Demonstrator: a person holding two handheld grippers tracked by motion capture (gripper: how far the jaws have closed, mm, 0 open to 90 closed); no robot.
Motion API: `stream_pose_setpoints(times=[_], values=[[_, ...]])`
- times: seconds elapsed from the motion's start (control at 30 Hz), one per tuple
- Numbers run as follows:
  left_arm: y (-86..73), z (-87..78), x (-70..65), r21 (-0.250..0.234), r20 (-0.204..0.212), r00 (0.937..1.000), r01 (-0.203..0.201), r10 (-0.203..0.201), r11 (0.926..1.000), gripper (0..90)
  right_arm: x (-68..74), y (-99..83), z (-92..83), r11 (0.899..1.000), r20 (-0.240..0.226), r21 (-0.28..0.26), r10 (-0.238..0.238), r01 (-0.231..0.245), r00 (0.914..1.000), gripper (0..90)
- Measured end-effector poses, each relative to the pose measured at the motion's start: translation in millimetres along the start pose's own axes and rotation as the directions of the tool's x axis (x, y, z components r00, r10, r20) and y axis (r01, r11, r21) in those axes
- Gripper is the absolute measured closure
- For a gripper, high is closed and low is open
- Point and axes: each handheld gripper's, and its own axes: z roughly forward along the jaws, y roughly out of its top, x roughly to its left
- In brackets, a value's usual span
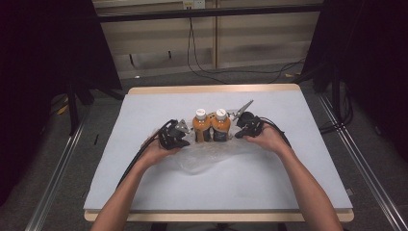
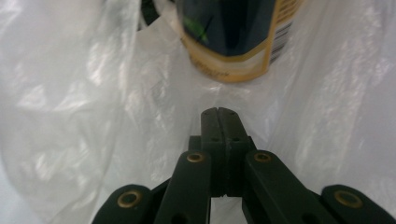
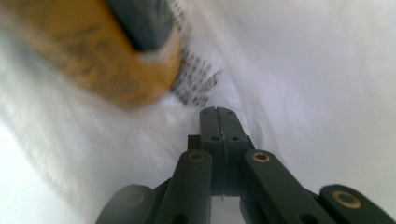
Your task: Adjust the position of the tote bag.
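Two orange bottles with white caps [image 1: 200, 126] [image 1: 221, 126] stand side by side mid-table on a crumpled clear plastic bag [image 1: 207, 156]. My left gripper [image 1: 188, 142] sits low at the left of the bottles, my right gripper [image 1: 237, 136] low at their right. In the left gripper view the jaws [image 2: 218, 111] are pressed together, bag film [image 2: 93, 93] gathers in folds at their tips, and a bottle's base [image 2: 233, 42] stands just beyond. The right gripper view is the same: closed jaws [image 3: 217, 109] in white film [image 3: 303, 70], with a blurred orange bottle [image 3: 93, 51] at upper left.
The table carries a pale blue-grey mat [image 1: 144, 168] with a wooden edge [image 1: 211, 89] at the far side. Cables lie on the floor beyond [image 1: 202, 67]. Metal rails [image 1: 57, 168] run along both sides of the table.
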Motion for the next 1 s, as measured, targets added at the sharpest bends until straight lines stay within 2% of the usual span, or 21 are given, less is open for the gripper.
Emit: stream_pose_setpoints(times=[0.03,0.07,0.1,0.13,0.17,0.2,0.23,0.27,0.33,0.37,0.4,0.47,0.5,0.6,0.63,0.73,0.77,0.83,0.87,1.0], values=[[-0.4,-0.6,1.7,0.01,-0.002,1.0,0.001,-0.001,1.0,90.0,0.7,-1.3,-1.8,1.0,0.002,0.016,-0.012,0.012,0.9999,90.0],[-1.2,-1.3,4.1,0.019,-0.009,0.9999,0.006,-0.006,0.9998,90.0,1.4,-4.7,-5.8,0.998,0.024,0.052,-0.043,0.042,0.9988,90.0],[-2.5,-1.5,6.4,0.022,-0.012,0.9997,0.022,-0.021,0.9995,90.0,1.4,-4.7,-5.8,0.998,0.024,0.052,-0.043,0.042,0.9988,90.0],[-3.9,-2.1,10.3,0.026,-0.031,0.9994,0.014,-0.013,0.9996,90.0,1.6,-6.7,-7.4,0.997,0.019,0.063,-0.038,0.037,0.9991,90.0],[-6.1,-2.9,13.9,0.028,-0.035,0.9992,0.022,-0.021,0.9994,90.0,0.7,-8.7,-9.2,0.996,0.023,0.073,-0.051,0.049,0.9984,90.0],[-10.0,-3.9,19.4,0.022,-0.02,0.999,0.04,-0.039,0.999,90.0,-0.9,-13.4,-12.3,0.993,0.039,0.097,-0.068,0.064,0.9969,90.0],[-10.6,-3.8,20.0,0.022,-0.024,0.9988,0.044,-0.043,0.9988,90.0,-2.1,-15.3,-13.6,0.992,0.04,0.104,-0.072,0.067,0.9966,90.0],[-9.6,-4.3,20.4,0.038,-0.048,0.9987,0.021,-0.019,0.9991,90.0,-4.4,-18.1,-15.2,0.992,0.048,0.107,-0.066,0.061,0.9967,90.0],[-7.7,-4.4,21.7,0.06,-0.048,0.9988,0.009,-0.006,0.9982,90.0,-9.9,-23.6,-18.2,0.992,0.066,0.116,-0.065,0.057,0.9957,90.0],[-6.7,-3.9,22.1,0.075,-0.074,0.9971,-0.01,0.016,0.9971,90.0,-11.5,-25.7,-19.0,0.991,0.074,0.119,-0.065,0.056,0.9952,90.0],[-6.4,-3.0,21.5,0.087,-0.091,0.9957,-0.007,0.015,0.9962,90.0,-13.2,-27.2,-19.6,0.992,0.075,0.115,-0.063,0.054,0.9952,90.0],[-5.6,-3.6,23.7,0.102,-0.095,0.9952,-0.013,0.023,0.9947,90.0,-15.2,-28.5,-20.0,0.991,0.084,0.116,-0.071,0.061,0.9939,90.0],[-5.9,-3.2,25.2,0.103,-0.087,0.996,-0.009,0.019,0.9946,90.0,-16.9,-30.4,-20.7,0.992,0.102,0.12,-0.061,0.048,0.9929,90.0],[-8.6,-5.5,28.4,0.123,-0.098,0.9951,0.002,0.011,0.9923,90.0,-22.6,-35.9,-23.2,0.992,0.104,0.117,-0.051,0.039,0.9932,90.0],[-10.7,-6.0,29.6,0.127,-0.107,0.994,-0.008,0.022,0.9919,90.0,-23.7,-37.5,-24.1,0.992,0.1,0.116,-0.052,0.04,0.9937,90.0],[-16.2,-9.3,32.4,0.122,-0.098,0.9951,0.004,0.008,0.9926,90.0,-28.4,-44.5,-28.2,0.991,0.094,0.128,-0.054,0.042,0.9941,90.0],[-18.7,-10.2,32.2,0.125,-0.108,0.9941,0.013,0.001,0.992,90.0,-28.4,-44.5,-28.2,0.991,0.094,0.128,-0.054,0.042,0.9941,90.0],[-22.2,-13.3,33.8,0.142,-0.112,0.9937,0.012,0.004,0.9899,90.0,-28.0,-47.4,-31.1,0.984,0.091,0.168,-0.075,0.059,0.9931,90.0],[-27.1,-15.4,35.1,0.142,-0.111,0.9938,0.012,0.004,0.9898,90.0,-27.5,-49.5,-33.8,0.975,0.093,0.201,-0.111,0.091,0.9894,90.0],[-32.4,-17.7,36.4,0.123,-0.106,0.9944,0.019,-0.006,0.9923,90.0,-25.5,-52.6,-35.5,0.975,0.091,0.205,-0.109,0.089,0.9899,90.0]])
